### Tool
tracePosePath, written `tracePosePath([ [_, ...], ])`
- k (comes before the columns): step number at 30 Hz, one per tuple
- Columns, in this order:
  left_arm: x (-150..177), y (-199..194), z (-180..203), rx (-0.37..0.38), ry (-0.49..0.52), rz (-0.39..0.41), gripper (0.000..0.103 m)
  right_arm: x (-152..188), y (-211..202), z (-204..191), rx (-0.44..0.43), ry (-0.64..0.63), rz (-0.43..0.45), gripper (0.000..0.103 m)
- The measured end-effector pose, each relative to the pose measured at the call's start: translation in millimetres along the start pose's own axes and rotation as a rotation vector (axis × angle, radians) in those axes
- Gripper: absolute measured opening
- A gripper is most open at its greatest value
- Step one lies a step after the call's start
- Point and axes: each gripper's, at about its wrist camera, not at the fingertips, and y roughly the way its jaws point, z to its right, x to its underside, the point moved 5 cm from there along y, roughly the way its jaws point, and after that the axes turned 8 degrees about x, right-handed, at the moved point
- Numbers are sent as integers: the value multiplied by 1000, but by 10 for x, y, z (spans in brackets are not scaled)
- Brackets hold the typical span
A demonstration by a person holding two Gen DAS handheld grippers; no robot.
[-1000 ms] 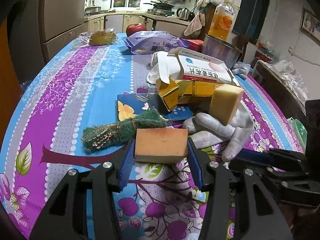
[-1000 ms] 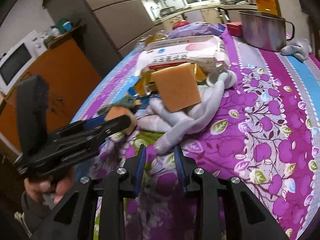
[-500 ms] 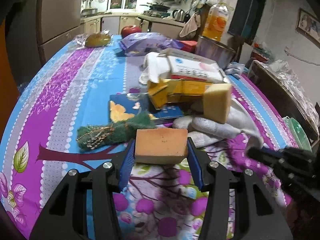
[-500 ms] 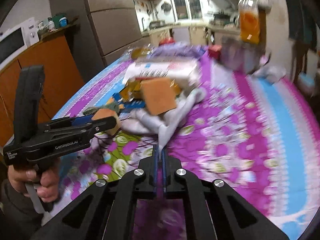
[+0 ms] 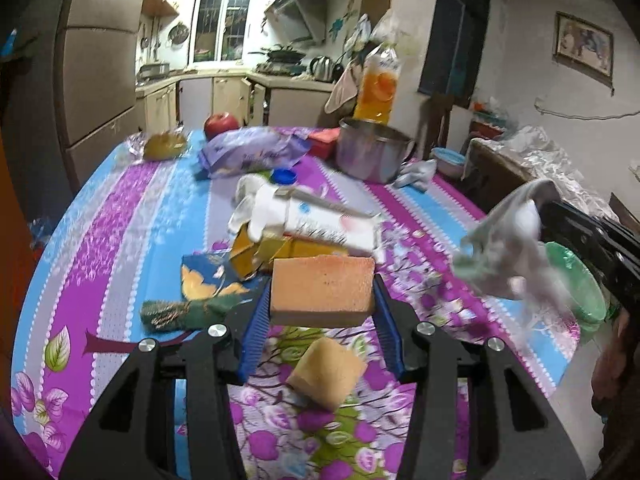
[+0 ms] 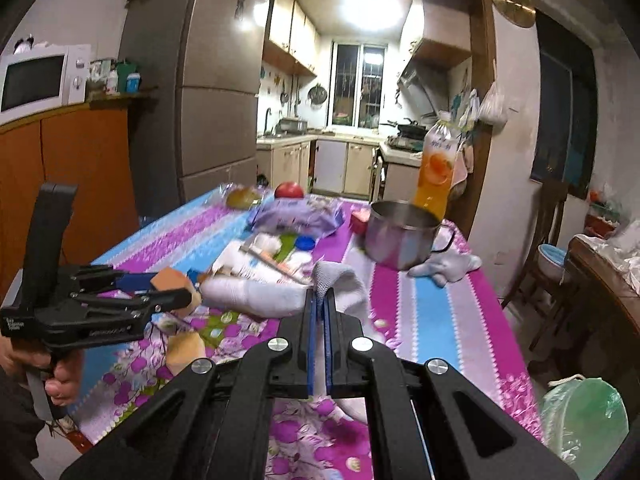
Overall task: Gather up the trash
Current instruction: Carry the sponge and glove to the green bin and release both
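A: What has the left gripper (image 5: 322,304) got?

B: An orange sponge (image 5: 322,289), clamped flat between its two blue pads and lifted clear of the flowered tablecloth (image 5: 120,216). The sponge fills the whole gap, side to side.

A: And the right gripper (image 6: 319,312)?

B: Its jaws are pinched tight on a grey-white glove (image 6: 340,280). The cloth comes out between the tips and hangs over them; from the left camera the same glove (image 5: 508,256) dangles blurred in the air at the right, off the table.

A: Is any trash loose?

B: A second, paler sponge (image 5: 327,372) lies on the cloth just under and in front of the left gripper, touching neither pad. A green scouring pad (image 5: 188,310) sits to the left of it, beside a blue card (image 5: 204,276). Behind those is a heap of a yellow carton (image 5: 260,254) and a white box (image 5: 320,220).

A: Where is the bin?

B: A green-lined bin (image 6: 584,420) stands on the floor off the table's right edge, well below the right gripper
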Motion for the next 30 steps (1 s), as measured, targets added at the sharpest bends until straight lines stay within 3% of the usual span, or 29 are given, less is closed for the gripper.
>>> tracePosePath([
  [12,-430,-45,673,83,64,75,46,-254,-377,663,51,62,40,4],
  [30,-739,403,2057,251,171,70,46,-165,-1114,1952,231,127,42,4],
])
